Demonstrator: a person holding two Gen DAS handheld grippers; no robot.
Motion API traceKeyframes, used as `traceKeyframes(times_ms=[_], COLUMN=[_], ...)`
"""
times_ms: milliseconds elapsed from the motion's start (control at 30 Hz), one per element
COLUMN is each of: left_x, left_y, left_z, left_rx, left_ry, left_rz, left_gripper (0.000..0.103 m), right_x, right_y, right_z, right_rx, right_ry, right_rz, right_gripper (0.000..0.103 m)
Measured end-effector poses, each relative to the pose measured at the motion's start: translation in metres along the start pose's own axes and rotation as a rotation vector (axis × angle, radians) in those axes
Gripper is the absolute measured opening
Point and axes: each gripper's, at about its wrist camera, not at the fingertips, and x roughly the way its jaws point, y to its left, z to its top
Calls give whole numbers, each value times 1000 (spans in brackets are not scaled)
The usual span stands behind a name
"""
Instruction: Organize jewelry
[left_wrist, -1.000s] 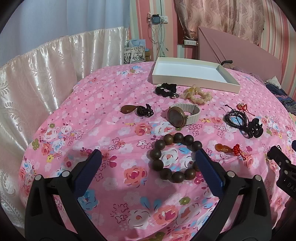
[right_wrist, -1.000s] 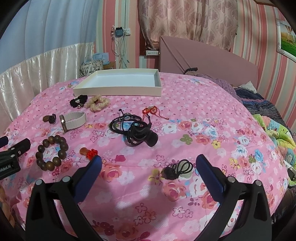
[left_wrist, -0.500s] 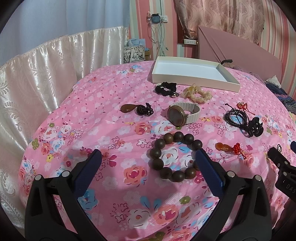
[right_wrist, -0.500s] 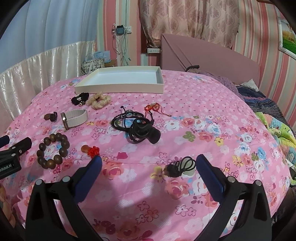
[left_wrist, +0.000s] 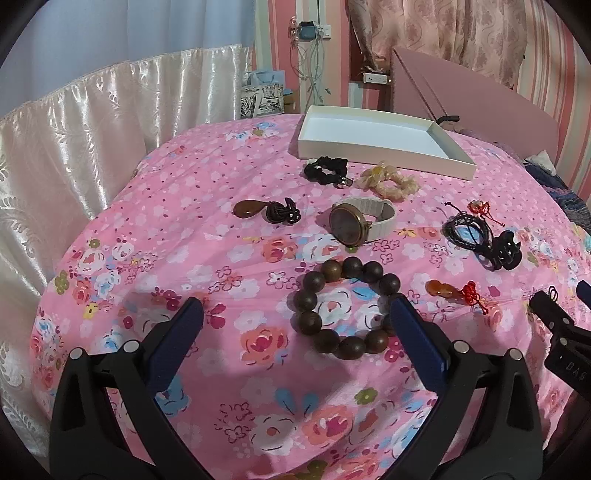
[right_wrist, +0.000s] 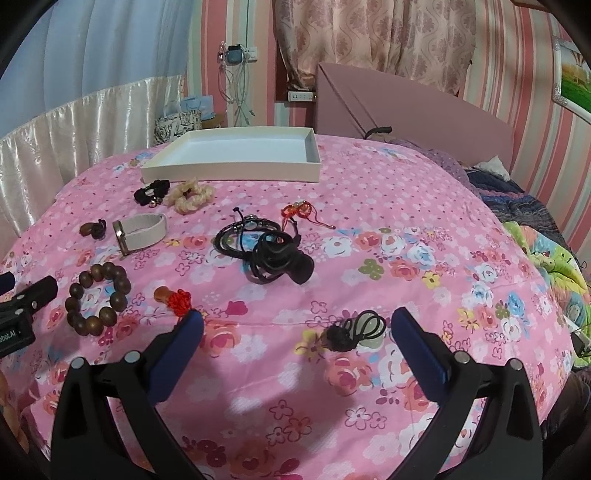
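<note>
Your two wrist cameras look low across the bed (left_wrist: 155, 206) toward the white tray (left_wrist: 376, 146) and far wall. The left view sits close over the bead bracelet (left_wrist: 347, 308); the right view stands further right. Both share the bracelet, tray and watch (right_wrist: 140, 230).

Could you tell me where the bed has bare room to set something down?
The white tray is bare inside. The bedspread is free right of the red charm and black cords, and left of the brown pendant. It is crowded from the scrunchies down to the bead bracelet.
</note>
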Motion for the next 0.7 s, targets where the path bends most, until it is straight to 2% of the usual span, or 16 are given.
traceKeyframes(times_ms=[267,367,533,700], left_x=[8,9,4,12], left_y=[3,4,6,9], left_z=[2,2,5,10], left_rx=[0,4,13,26], left_ry=[9,10,-33,21], left_rz=[-19,-42,1,-35], left_gripper=[100,100,100,100], right_x=[0,4,9,18], right_y=[10,6,0,-8], right_z=[-2,-2,-2,0], right_rx=[-62,-45,-34,12], right_ry=[8,27,58,119], right_rz=[-68,-30,-28,27], right_gripper=[101,101,101,101])
